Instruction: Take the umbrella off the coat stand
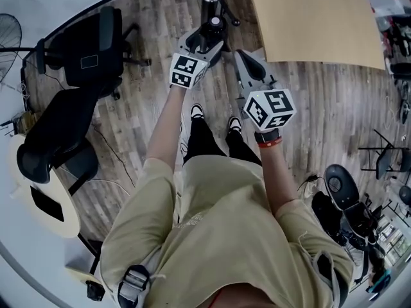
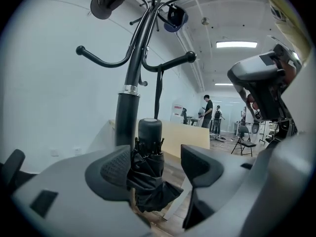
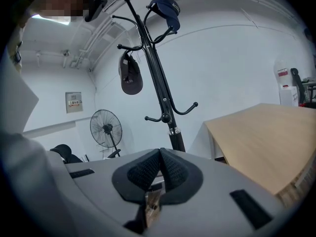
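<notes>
A folded black umbrella (image 2: 148, 167) hangs by its strap (image 2: 158, 95) from a low hook of the black coat stand (image 2: 129, 98). My left gripper (image 2: 157, 168) is open, its jaws wide on either side of the umbrella. The folds lie against the left pad (image 2: 114, 171), and the right pad (image 2: 197, 164) stands apart from them. My right gripper (image 3: 160, 169) is shut with nothing in it and points at the coat stand (image 3: 158, 83) from farther back. In the head view, the left gripper (image 1: 204, 43) is at the stand and the right gripper (image 1: 250, 69) is beside it.
A dark cap (image 3: 131, 75) and a blue cap (image 3: 165, 6) hang on upper hooks. A large wooden table (image 1: 314, 21) stands to the right of the stand, office chairs (image 1: 90, 43) to the left. A standing fan (image 3: 106, 128) is by the wall. People (image 2: 208, 110) stand far off.
</notes>
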Demonstrator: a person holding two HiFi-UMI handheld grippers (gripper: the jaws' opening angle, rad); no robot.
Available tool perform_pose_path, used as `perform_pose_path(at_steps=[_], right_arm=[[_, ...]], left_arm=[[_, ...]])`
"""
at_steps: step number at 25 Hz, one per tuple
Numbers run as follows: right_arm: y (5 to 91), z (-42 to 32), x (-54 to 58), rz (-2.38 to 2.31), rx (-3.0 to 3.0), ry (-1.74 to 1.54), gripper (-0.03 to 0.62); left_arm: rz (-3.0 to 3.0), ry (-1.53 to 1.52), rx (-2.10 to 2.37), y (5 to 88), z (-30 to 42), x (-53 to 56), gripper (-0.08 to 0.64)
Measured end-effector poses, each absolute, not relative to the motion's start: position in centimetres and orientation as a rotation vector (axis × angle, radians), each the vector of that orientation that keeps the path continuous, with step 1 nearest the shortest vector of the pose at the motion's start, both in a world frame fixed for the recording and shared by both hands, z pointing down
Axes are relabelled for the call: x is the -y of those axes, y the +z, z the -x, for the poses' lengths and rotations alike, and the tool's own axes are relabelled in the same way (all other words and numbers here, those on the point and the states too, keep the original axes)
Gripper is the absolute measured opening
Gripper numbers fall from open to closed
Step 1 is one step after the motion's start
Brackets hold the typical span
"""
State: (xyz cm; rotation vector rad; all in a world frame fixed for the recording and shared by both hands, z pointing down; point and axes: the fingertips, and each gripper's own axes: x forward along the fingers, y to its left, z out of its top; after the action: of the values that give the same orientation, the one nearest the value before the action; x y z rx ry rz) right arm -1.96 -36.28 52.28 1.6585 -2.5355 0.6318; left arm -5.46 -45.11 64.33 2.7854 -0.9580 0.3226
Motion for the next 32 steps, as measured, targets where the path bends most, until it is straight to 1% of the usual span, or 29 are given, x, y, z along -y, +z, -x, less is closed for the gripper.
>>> perform_pose_path(at_steps=[6, 15, 16, 17, 19, 32], right_arm=[[53.1, 0.5, 36.3, -1.678, 2.506, 0.648, 0.015], [53.9, -0.3, 36.3, -1.701, 2.486, 0.671, 0.015], [54.0, -0.4, 36.3, -1.703, 2.485, 0.671, 0.015], [54.0, -0.4, 36.2, -1.706, 2.483, 0.673, 0.015], [53.9, -0.7, 36.0, -1.71, 2.48, 0.678, 0.015], [52.1, 0.3, 35.8, -1.714, 2.523, 0.677, 0.015]], left_arm=[[-2.815, 0.299, 0.951, 64.7, 3.1, 47.1, 0.299], [-2.804, 0.302, 1.011, 64.6, 2.7, 49.2, 0.296], [-2.797, 0.301, 1.015, 64.5, 2.9, 49.3, 0.257], [-2.787, 0.301, 1.012, 64.4, 3.0, 49.3, 0.235], [-2.772, 0.302, 0.994, 64.3, 3.0, 49.0, 0.224], [-2.768, 0.329, 1.022, 61.4, 4.2, 47.2, 0.212]])
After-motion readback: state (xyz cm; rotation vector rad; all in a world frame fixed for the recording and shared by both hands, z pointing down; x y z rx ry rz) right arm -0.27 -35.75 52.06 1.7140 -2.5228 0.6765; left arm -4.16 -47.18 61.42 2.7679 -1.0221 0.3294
